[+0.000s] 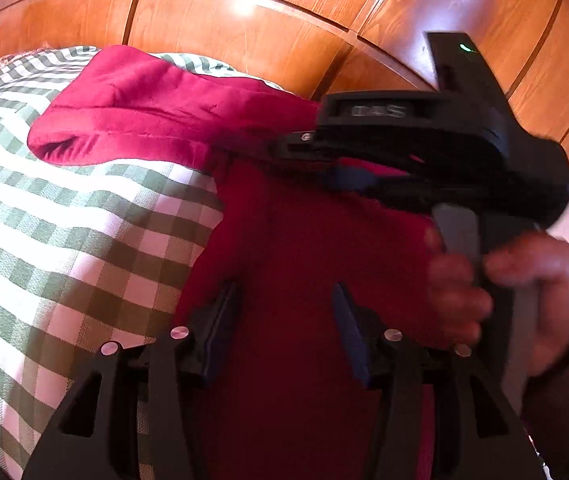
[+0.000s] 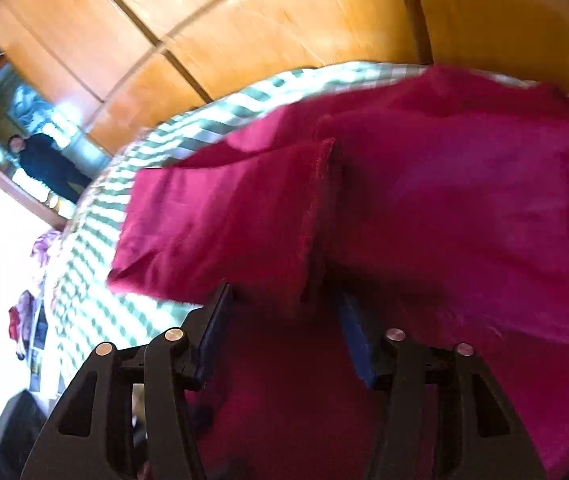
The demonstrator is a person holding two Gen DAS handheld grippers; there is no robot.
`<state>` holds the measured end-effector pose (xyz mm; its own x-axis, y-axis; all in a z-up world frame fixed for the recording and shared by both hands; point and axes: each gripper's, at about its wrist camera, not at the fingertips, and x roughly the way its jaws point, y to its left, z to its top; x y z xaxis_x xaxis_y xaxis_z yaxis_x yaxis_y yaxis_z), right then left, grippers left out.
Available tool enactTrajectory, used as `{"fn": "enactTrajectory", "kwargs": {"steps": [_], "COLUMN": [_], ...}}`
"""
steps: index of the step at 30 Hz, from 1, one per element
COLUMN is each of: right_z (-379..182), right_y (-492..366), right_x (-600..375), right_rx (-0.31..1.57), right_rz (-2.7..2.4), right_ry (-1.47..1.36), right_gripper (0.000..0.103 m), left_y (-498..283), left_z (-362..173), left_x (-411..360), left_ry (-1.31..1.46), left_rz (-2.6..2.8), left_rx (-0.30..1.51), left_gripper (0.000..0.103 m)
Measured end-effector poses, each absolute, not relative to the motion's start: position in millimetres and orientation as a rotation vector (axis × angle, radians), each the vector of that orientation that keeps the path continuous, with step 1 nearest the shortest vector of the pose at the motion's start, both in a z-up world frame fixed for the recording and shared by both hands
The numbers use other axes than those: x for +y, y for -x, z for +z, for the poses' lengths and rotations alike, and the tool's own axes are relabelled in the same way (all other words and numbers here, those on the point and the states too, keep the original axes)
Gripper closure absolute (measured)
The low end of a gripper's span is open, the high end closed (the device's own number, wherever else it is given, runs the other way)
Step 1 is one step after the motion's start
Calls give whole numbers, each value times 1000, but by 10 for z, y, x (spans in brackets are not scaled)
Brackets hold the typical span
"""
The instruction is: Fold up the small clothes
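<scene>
A dark red fleece garment point(image 1: 164, 112) lies spread on a green-and-white checked bedspread point(image 1: 64, 220). One rounded part of it reaches back towards the left. My left gripper point(image 1: 284, 320) hovers low over the garment's near part, jaws apart, nothing pinched between its pads. The right tool's black body point(image 1: 444, 140) crosses the left wrist view at the right, held by a hand point(image 1: 524, 280), its tips down at the cloth. In the right wrist view the right gripper point(image 2: 284, 320) straddles a raised fold of the garment point(image 2: 316, 220). Its pads stand apart on either side of the fold.
Wooden wardrobe doors point(image 1: 244, 32) rise just behind the bed. A mirror point(image 2: 44, 160) at far left reflects a standing person. Small items point(image 2: 24, 320) lie on the pale floor beside the bedspread's left edge point(image 2: 84, 280).
</scene>
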<state>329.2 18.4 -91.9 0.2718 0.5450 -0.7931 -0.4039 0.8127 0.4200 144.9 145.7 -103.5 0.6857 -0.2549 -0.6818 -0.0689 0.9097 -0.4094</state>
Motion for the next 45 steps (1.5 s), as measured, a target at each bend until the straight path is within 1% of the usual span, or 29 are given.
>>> {"fn": "enactTrajectory", "kwargs": {"steps": [1, 2, 7, 9, 11, 15, 22, 27, 28, 30, 31, 33, 34, 35, 37, 41, 45], "right_z": [-848, -752, 85, 298, 383, 270, -360, -758, -758, -730, -708, -666, -649, -609, -529, -351, -310], "right_y": [-3293, -3242, -3002, -3006, -3046, -3174, -3211, -3146, -3129, -3117, -3099, -3034, -3038, -2994, -2942, -2898, -2971], "right_x": [199, 193, -26, -293, -573, -1194, -2124, -2345, -2353, -2353, -2365, -2413, -2436, -2468, -2538, -2536, -2318], "right_rx": [1120, 1091, 813, 743, 711, 741, 857, 917, 911, 912, 910, 914, 913, 900, 867, 805, 789], "right_rz": [648, 648, 628, 564, 491, 333, 99, 29, 30, 39, 56, 88, 93, 100, 90, 92, 135], "right_ry": [-151, -144, -38, -21, -6, -30, -109, -169, -165, -167, -174, -187, -188, -190, -199, -175, -89], "right_gripper": [91, 92, 93, 94, 93, 93, 93, 93, 94, 94, 94, 88, 79, 63, 43, 42, 42], "left_y": [-1438, -1441, -1421, -1406, -1413, -1413, -1487, -1530, -1559, -1599, -1621, -1689, -1721, -1796, -1958, -2394, -2815], "left_z": [-1037, -1037, -1041, -1045, -1040, -1038, -1033, -1022, -995, -928, -899, -781, -748, -708, -675, -677, -717], "left_x": [1467, 1470, 1466, 1477, 1472, 1459, 1343, 1297, 1254, 1242, 1266, 1390, 1460, 1569, 1772, 2120, 2201], "left_ry": [433, 437, 435, 435, 433, 425, 391, 370, 360, 360, 368, 399, 415, 446, 502, 611, 685], "left_rz": [-112, -115, -121, -121, -120, -115, -105, -98, -98, -112, -122, -128, -128, -125, -102, -72, -88], "left_rx": [812, 811, 807, 807, 808, 809, 819, 840, 856, 877, 884, 871, 864, 859, 852, 854, 863], "left_gripper": [53, 52, 50, 50, 50, 50, 48, 47, 47, 42, 41, 41, 41, 40, 40, 41, 41]}}
